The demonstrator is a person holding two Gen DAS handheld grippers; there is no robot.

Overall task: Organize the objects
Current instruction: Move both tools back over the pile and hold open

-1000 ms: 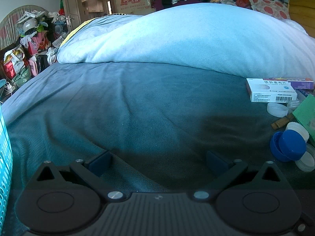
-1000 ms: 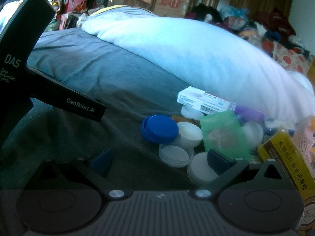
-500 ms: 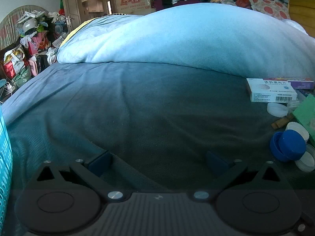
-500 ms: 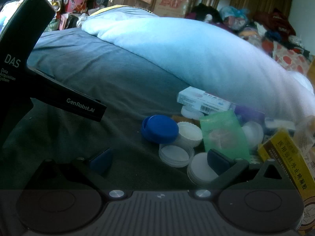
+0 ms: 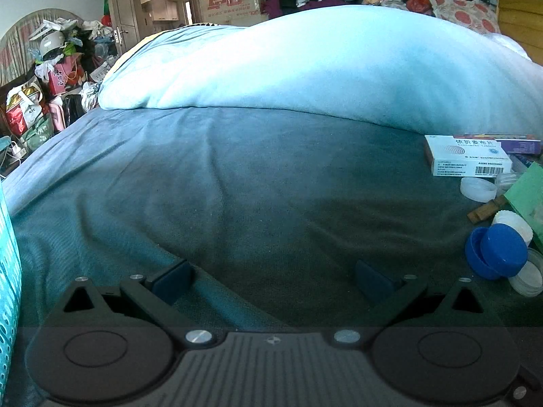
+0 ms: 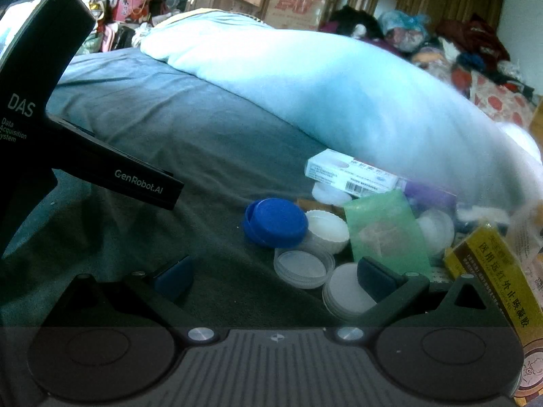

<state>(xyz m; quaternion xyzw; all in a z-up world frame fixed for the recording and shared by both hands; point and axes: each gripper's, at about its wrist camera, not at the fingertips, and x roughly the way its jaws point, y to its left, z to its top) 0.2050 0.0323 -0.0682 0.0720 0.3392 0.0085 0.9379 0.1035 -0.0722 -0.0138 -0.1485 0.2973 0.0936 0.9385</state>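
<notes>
1. Left hand-held gripper (image 5: pixel 271 273): jaws spread wide, nothing held, hovering low over the bare bed (image 5: pixel 237 186).
2. Right hand-held gripper (image 6: pixel 271 273): jaws likewise wide and empty, facing a clutter of small items directly ahead and to its right.
3. Clutter noted ahead of the right gripper: blue cap (image 6: pixel 275 223) just beyond the jaw gap; white cap (image 6: pixel 327 230) touching it on the right; clear lid (image 6: pixel 303 268) nearest the fingers; green sachet (image 6: pixel 387 234) above the right finger; white box (image 6: pixel 349 176) farther off, against the duvet (image 6: pixel 339 95); yellow box (image 6: pixel 492 281) at far right.
4. A teal perforated basket (image 5: pixel 8 271) is seen at the left gripper's far left edge.
5. Step judged: approach before a first pick; nothing appears sorted yet.
6. Next move, judged: the right gripper should be advanced slightly and lowered over the clear lid or blue cap, then closed. Soft bedding may let a flat lid sink or slide.
</notes>
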